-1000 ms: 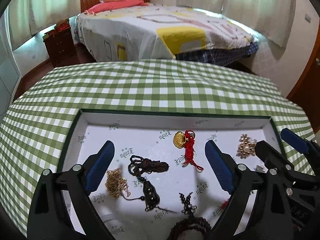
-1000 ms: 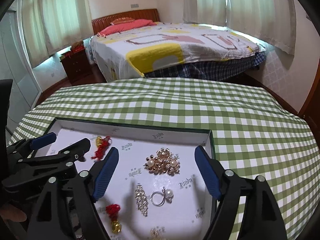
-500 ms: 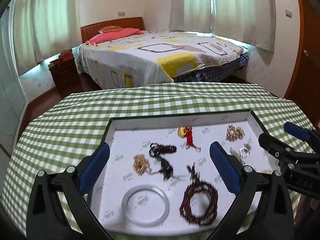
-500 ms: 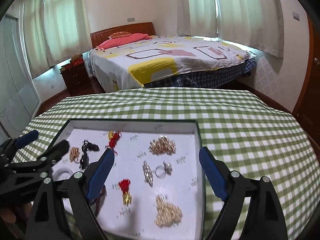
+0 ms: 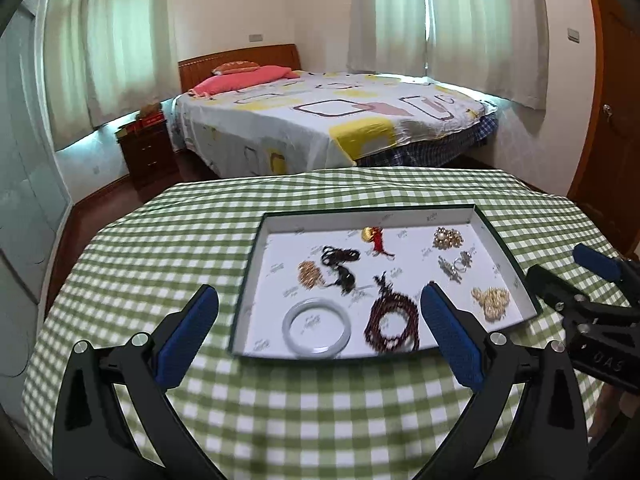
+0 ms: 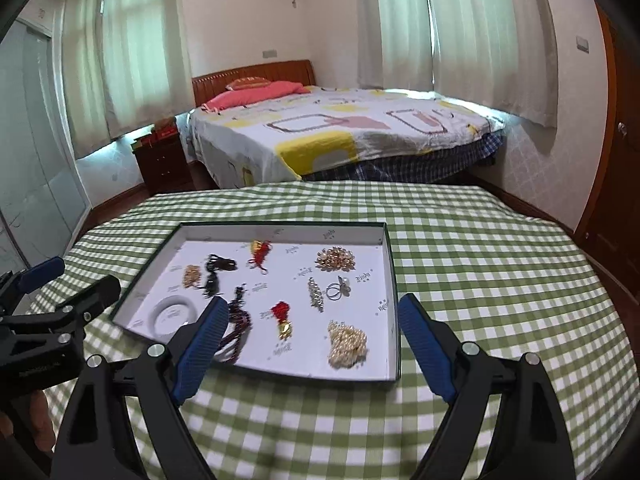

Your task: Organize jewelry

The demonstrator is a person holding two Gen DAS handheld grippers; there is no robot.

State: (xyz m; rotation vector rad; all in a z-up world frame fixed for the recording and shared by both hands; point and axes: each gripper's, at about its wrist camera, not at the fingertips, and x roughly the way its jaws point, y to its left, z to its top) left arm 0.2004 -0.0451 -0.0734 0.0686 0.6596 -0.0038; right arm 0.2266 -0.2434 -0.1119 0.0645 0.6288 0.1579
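Observation:
A shallow white tray with a dark green rim (image 5: 516,268) (image 6: 394,280) sits on the green checked tablecloth. It holds several jewelry pieces: a white bangle (image 5: 318,327) (image 6: 173,312), a dark red bead bracelet (image 5: 394,322), a gold pendant with a red tassel (image 5: 376,238) (image 6: 260,252), a gold brooch (image 5: 447,238) (image 6: 335,259), a ring (image 6: 338,290) and a pearl cluster (image 5: 491,300) (image 6: 347,344). My left gripper (image 5: 318,328) is open and empty, above the tray's near edge. My right gripper (image 6: 314,344) is open and empty, at the tray's near right.
The round table (image 5: 160,248) ends in curved edges on all sides. A bed (image 5: 328,120) stands behind it, with a dark wooden nightstand (image 5: 146,148) to the left and a wooden door (image 5: 612,120) at the right.
Both grippers have pulled back and up from the tray. The whole tray now shows in both views. Both stayed open and empty.

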